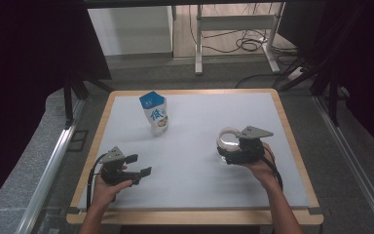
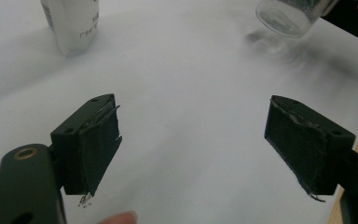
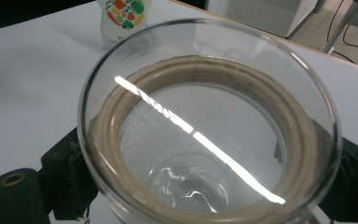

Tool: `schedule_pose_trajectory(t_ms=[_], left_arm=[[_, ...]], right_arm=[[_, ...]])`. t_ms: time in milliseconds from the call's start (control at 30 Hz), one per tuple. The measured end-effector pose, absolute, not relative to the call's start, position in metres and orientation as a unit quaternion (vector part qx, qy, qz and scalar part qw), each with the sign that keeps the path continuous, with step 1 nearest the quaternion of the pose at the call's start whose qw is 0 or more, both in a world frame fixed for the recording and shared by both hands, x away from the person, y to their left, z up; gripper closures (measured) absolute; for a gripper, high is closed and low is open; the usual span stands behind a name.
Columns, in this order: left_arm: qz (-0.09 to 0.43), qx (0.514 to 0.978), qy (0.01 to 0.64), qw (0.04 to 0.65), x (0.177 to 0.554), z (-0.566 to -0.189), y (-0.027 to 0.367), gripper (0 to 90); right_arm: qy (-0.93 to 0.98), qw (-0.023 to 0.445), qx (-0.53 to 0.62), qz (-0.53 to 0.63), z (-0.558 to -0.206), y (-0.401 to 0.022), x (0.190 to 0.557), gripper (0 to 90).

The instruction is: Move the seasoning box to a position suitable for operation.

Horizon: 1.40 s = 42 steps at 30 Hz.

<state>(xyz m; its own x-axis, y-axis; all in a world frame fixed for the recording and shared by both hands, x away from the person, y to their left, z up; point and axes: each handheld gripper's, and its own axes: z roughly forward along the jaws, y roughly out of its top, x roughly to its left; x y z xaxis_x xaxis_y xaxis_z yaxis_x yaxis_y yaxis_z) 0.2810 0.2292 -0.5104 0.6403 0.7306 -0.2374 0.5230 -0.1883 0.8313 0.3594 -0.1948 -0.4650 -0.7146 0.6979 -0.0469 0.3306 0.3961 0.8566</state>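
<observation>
Gripping a clear glass jar (image 3: 209, 126), the right gripper (image 1: 238, 152) has one black jaw on each side of the wall, and the jar tilts with its mouth toward the camera. I judge that smooth glass may slip or turn between the jaws, because only two small pads touch it; a fall onto the bench (image 1: 190, 151) could break it. The left gripper (image 1: 135, 165) is empty, with its jaws wide apart just above the white surface. Beyond both pairs of jaws a printed pouch (image 1: 154, 113) stands upright, well apart. The bench has a wooden rim; behind it are grey floor, cables and dark curtains.
</observation>
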Motion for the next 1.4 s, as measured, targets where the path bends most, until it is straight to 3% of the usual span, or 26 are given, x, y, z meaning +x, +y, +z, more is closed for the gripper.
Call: schedule_pose_trajectory(t_ms=[500, 1400], left_arm=[[0.1, 0.766, 0.419, 0.477, 0.284, -0.517, 0.226, 17.9], [0.103, 0.766, 0.419, 0.477, 0.281, -0.516, 0.227, 17.7]], right_arm=[[0.833, 0.185, 0.299, 0.427, -0.49, -0.193, 0.352, 11.5], [0.84, 0.156, 0.251, 0.456, -0.495, -0.205, 0.356, 11.5]])
